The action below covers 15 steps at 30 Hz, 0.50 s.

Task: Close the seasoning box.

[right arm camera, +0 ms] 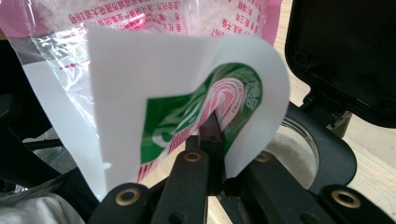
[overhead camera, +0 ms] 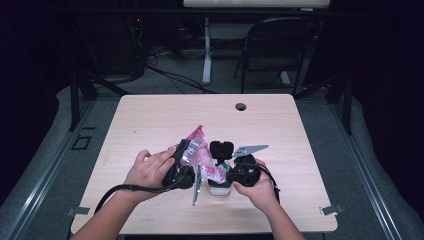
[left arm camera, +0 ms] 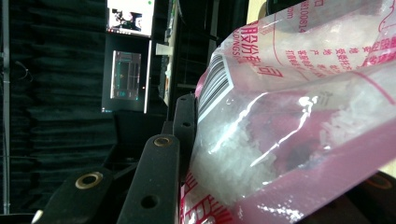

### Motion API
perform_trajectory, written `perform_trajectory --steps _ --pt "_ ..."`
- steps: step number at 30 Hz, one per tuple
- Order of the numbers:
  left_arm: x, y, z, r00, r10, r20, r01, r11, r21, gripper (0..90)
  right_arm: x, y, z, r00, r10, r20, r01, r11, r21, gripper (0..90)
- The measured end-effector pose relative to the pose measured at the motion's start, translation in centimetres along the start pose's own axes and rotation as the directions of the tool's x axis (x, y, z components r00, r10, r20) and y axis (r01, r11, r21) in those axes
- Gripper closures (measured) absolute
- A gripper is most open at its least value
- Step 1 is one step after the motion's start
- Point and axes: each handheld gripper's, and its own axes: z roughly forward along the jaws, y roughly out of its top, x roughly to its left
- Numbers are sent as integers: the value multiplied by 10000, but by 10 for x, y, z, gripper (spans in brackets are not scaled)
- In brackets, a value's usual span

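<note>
Left gripper (overhead camera: 186, 156) is clamped on the crinkly clear-pink bag (left arm camera: 299, 116) of white grains. Right gripper (right arm camera: 210, 140) pinches the bag's bent white-green label (right arm camera: 187, 93) over a glass jar (overhead camera: 219, 188).

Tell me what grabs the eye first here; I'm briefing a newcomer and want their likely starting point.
The pink bag of white grains stands out, held tilted above a jar near the table's front edge. The left hand-held gripper clamps the bag by its barcode. The right hand-held gripper pinches a curled white and green flap beside the jar's open black lid.
</note>
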Motion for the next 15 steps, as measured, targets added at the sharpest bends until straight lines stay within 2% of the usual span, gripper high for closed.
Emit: perform_trajectory --steps 15 --pt "1 1 0 10000 35 -18 -35 10000 -3 742 0 0 0 10000 -16 -7 16 10000 5 898"
